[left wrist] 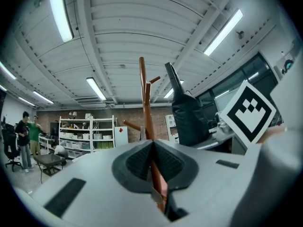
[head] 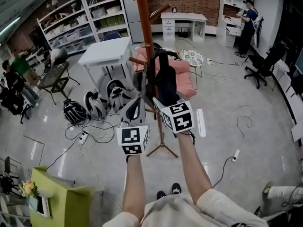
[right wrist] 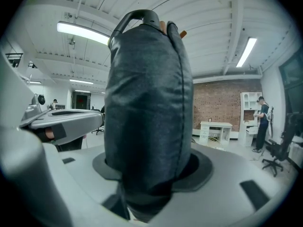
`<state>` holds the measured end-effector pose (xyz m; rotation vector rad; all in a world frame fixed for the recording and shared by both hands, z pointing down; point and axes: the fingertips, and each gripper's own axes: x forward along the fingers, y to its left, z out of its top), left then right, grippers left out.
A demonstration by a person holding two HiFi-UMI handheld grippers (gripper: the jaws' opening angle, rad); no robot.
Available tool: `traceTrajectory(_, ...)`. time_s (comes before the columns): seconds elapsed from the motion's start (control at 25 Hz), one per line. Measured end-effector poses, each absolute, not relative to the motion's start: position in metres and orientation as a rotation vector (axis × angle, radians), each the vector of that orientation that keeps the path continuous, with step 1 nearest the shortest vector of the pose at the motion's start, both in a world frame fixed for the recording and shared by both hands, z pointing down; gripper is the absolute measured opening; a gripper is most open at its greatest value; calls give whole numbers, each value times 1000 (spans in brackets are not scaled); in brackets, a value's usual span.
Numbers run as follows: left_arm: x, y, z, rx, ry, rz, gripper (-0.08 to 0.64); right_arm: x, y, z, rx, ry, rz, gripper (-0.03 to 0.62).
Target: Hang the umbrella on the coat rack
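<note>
Jaws of the right gripper (right wrist: 151, 171) are closed on the lower part of the folded black umbrella (right wrist: 147, 103), which stands upright between them with its long axis vertical. Its carrying loop (right wrist: 129, 21) is at the very top. Jaws of the left gripper (left wrist: 151, 148) are pressed together with nothing between them, and they point at the pole of the wooden coat rack (left wrist: 143, 93). From the left gripper view, the umbrella is just to the right of the pole, near a short upward peg (left wrist: 154, 80). I cannot tell if it touches the peg. The loop seems not yet on any peg. I judge the right hand must do the hanging: bring the loop above a peg tip, then lower it.
</note>
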<state>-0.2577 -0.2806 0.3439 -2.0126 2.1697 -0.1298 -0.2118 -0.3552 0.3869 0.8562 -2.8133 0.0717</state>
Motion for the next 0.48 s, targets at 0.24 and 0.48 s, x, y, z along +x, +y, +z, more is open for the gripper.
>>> traceTrajectory(0.24,-257,-296,318,-2005,2135,-122,8,-215,-358,359,842,-2811,16,247)
traceTrajectory(0.48,-264,-311,293,-1984,2121,-117,8,-218,-370,343,848,-2778,-56,247)
